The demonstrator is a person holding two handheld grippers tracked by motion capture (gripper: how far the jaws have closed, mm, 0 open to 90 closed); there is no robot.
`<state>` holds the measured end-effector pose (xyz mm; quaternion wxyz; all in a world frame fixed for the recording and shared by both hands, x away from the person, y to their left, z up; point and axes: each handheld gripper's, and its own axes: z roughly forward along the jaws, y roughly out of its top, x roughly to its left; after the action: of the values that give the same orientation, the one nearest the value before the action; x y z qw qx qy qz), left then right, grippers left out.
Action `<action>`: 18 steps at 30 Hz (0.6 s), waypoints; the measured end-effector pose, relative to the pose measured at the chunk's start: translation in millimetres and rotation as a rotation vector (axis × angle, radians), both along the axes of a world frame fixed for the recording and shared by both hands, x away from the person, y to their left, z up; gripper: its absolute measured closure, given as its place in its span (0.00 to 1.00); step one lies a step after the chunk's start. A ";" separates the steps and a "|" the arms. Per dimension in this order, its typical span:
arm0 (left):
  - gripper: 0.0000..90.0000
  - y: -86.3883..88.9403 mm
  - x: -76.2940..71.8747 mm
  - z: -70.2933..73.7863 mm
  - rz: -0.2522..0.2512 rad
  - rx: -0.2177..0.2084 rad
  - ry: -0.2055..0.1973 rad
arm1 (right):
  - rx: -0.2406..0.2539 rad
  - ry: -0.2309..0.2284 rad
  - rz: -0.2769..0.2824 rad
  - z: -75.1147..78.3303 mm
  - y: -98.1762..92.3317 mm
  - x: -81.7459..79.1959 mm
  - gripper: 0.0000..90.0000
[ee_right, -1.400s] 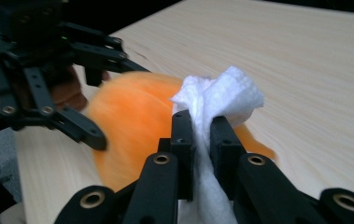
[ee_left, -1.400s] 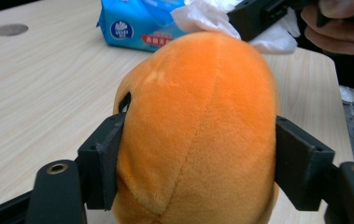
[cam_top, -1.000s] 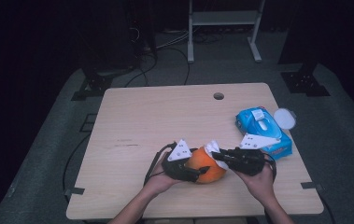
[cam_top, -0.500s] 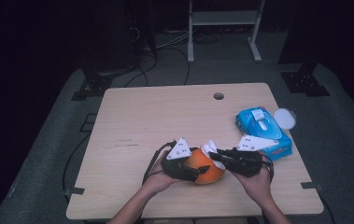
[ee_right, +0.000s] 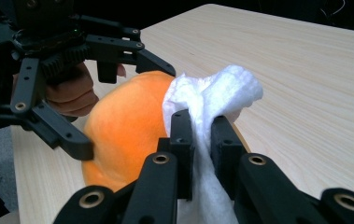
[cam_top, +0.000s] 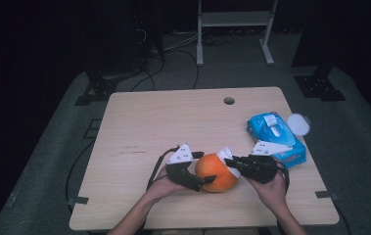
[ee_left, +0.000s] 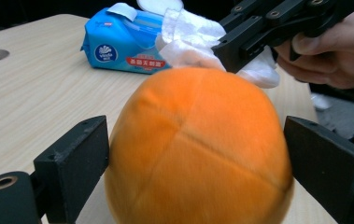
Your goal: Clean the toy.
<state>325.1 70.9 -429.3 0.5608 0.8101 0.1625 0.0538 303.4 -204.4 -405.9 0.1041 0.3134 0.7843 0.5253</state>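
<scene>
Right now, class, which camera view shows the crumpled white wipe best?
The right gripper view: the crumpled white wipe sits close up, pinched between its jaws. The left gripper view shows it partly behind the orange ball; the high view shows it tiny.

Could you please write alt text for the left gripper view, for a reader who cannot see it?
A large orange ball sits between the open black jaws of the left gripper, whose pads stand just off its sides. Behind it, the right gripper presses a white wipe against the ball's top, and a blue pack of wipes lies on the wooden table.
</scene>
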 end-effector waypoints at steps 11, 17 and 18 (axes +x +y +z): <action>0.06 -3.5 3.9 -18.1 -0.064 -0.015 0.035 | 0.015 0.028 -0.038 -5.4 -10.3 6.5 0.90; 0.14 0.6 1.9 -14.9 -0.095 0.003 -0.001 | 0.026 0.042 -0.047 -7.3 -15.8 8.8 0.90; 0.14 1.1 3.0 -15.0 -0.082 -0.002 0.004 | 0.025 0.044 -0.048 -7.3 -16.6 9.0 0.90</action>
<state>328.1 72.0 -444.3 0.5632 0.8155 0.1304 0.0291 312.4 -221.0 -413.1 0.0951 0.3448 0.7720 0.5254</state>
